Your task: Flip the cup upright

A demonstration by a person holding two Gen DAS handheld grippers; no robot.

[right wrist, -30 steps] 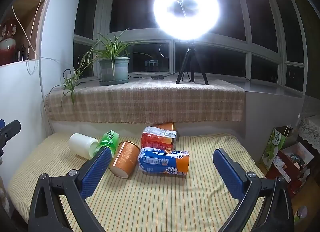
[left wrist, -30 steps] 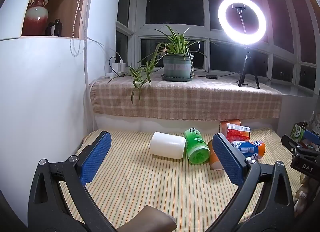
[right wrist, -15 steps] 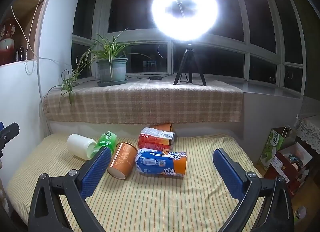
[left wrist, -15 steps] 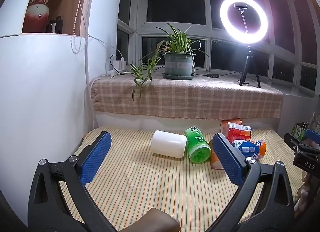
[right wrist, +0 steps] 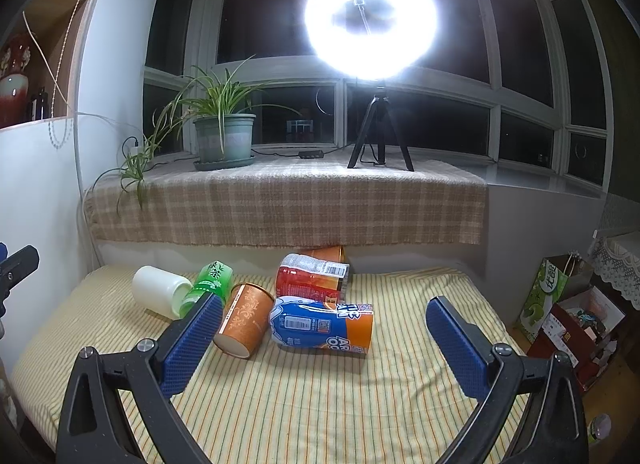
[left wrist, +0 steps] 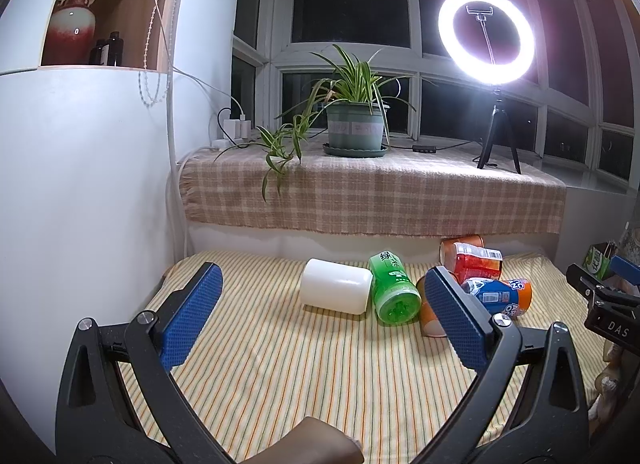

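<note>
Rear orange cup (right wrist: 329, 254) mostly hidden behind red cup (right wrist: 310, 279); perhaps lying.

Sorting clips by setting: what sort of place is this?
Likely a home room with a bay window at night: a potted plant and ring light on the cloth-covered sill, and a striped mattress with cups lying on it.

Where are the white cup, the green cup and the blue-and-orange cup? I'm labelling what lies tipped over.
white cup (left wrist: 335, 290), left wrist view, on its side wall.
green cup (left wrist: 391, 282), left wrist view, on its label.
blue-and-orange cup (right wrist: 320, 326), right wrist view, on its blue label.
</note>
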